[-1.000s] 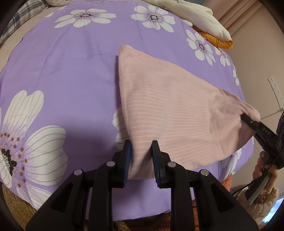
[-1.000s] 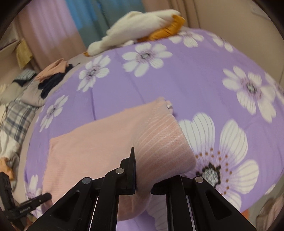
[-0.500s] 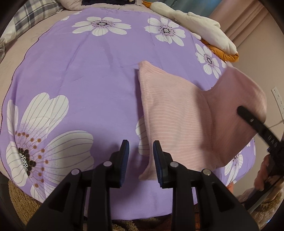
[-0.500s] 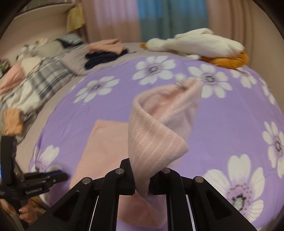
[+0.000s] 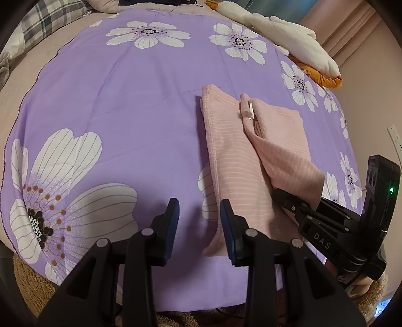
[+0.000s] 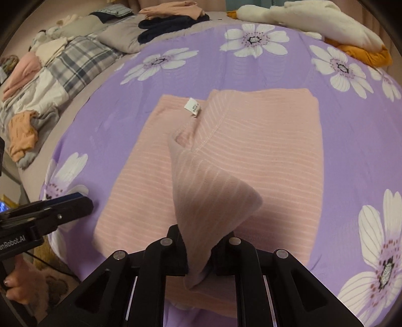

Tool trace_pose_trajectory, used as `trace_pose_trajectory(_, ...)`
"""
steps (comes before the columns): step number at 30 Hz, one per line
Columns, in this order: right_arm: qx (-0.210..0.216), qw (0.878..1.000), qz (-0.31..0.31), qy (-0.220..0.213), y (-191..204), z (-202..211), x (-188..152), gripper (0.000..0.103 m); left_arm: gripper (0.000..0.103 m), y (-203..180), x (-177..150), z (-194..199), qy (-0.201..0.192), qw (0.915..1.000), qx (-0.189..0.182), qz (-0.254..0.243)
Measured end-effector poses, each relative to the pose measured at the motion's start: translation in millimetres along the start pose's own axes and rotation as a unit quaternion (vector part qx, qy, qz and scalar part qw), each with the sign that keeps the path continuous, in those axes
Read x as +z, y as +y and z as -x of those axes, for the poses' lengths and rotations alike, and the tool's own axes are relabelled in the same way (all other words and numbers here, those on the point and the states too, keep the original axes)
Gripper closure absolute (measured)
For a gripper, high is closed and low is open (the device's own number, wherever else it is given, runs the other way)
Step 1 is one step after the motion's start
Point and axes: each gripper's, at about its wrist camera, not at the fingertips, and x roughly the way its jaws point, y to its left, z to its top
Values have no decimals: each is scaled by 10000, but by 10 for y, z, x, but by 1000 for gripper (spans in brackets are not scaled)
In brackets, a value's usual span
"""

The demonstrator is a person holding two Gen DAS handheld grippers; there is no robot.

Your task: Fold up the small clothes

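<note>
Right gripper (image 6: 199,254) is clamped on a corner of the one pink striped garment (image 6: 251,156), holding that corner lifted and draped over the rest of the cloth. Left gripper (image 5: 198,221): jaws have just been opening, nothing between them, blue pads parted over the purple sheet (image 5: 125,100), garment edge just beside the right-hand pad. In the left wrist view the right gripper sits at the garment's near right edge.

Garment lies flat on the sheet, partly folded, one white tag (image 6: 192,107) showing at the far fold.

Sheet: purple with white flowers, six visible in the right wrist view.

Farther back: one plaid cloth (image 6: 83,60), a stack of dark and peach clothes (image 6: 173,17), one white plush item (image 6: 314,22) on something orange (image 6: 364,54), and a loose pile of clothes (image 6: 27,100) at the left.
</note>
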Motion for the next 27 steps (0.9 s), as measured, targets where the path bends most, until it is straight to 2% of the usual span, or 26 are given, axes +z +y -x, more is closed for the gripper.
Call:
trace_pose_trajectory(2, 117, 9999, -85, -12, -33, 26, 3, 90, 70, -12, 12, 1, -3, 10000, -16, -5)
trace_pose_trajectory(5, 452, 9984, -337, 94, -110, 82, 1, 80, 70, -25, 32, 16, -17, 10000, -65, -11)
trace_pose_trajectory(7, 697, 9966, -425, 68, -125, 175, -13, 64, 70, -39, 54, 43, -36, 9999, -110, -23)
trace_pose_trajectory(8, 763, 9962, -430, 19, -126, 229, -19, 61, 69, -51, 72, 61, -55, 9999, -144, -32)
trace_pose_trajectory(10, 844, 9953, -439, -176, -131, 386, -34, 48, 66, -81, 111, 104, -71, 9996, -243, -79)
trace_pose_trajectory(13, 902, 9929, -597, -490, -209, 611, -45, 35, 61, -172, 190, 163, -138, 9977, -640, -198)
trace_pose_trajectory(15, 898, 9913, -714, -646, -273, 709, -60, 35, 58, -245, 224, 166, -144, 9962, -814, -261)
trace_pose_trajectory(17, 722, 9909, -845, -754, -369, 764, -77, 35, 49, -333, 270, 115, -98, 9936, -1045, -409)
trace_pose_trajectory(21, 156, 9902, -1250, -610, -572, 679, -141, 35, 48, -510, 381, -153, 262, 9897, -1283, -584)
trace_pose_trajectory(23, 43, 9884, -1433, -496, -648, 632, -204, 35, 48, -585, 451, -305, 449, 9880, -1325, -654)
trace_pose_trajectory(27, -10, 9866, -1582, -391, -730, 599, -276, 35, 48, -661, 584, -589, 752, 9885, -1141, -653)
